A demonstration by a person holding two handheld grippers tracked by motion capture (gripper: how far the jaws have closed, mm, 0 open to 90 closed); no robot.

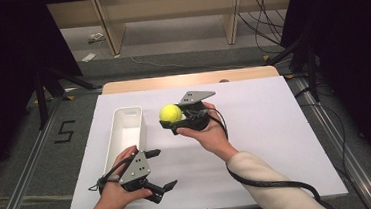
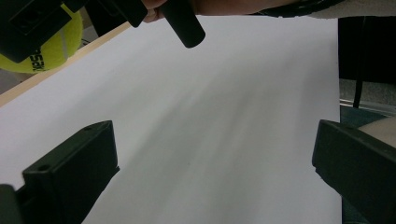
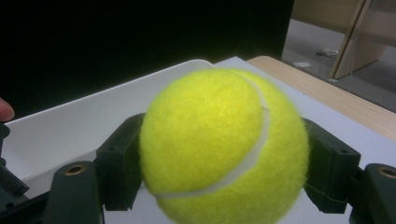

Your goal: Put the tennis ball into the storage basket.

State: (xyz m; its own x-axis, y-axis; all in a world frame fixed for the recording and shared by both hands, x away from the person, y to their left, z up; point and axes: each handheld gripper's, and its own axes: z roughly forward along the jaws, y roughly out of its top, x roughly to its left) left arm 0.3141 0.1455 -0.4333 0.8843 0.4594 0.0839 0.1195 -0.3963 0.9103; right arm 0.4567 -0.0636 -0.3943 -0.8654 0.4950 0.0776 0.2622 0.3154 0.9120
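Two hand-held grippers are up over the white surface (image 1: 255, 129). We see the right hand-held gripper (image 1: 170, 120) clamped on a yellow tennis ball (image 1: 170, 113), held in the air just right of the white rectangular bin (image 1: 133, 113), near that bin's far end. In the right gripper view the tennis ball (image 3: 224, 144) sits squeezed between both black jaws, its pale seam curving down the front, with the bin wall (image 3: 70, 126) behind it and a strip of the wooden tabletop edge (image 3: 327, 93) to the right. The right hand (image 1: 208, 133) grips the tool from below, its cable trailing back over the cream sleeve (image 1: 275, 187).

The left hand-held gripper (image 1: 161, 169) hangs near the surface's front edge, beside the bin's near end, jaws wide apart with nothing between them. In the left gripper view we see bare white surface (image 2: 224, 130) between the two spread jaws, and at top left part of the ball (image 2: 51, 51) with the other gripper in front of it. The left hand (image 1: 112, 193) holds the tool from behind. We can't tell whether the bin holds anything.
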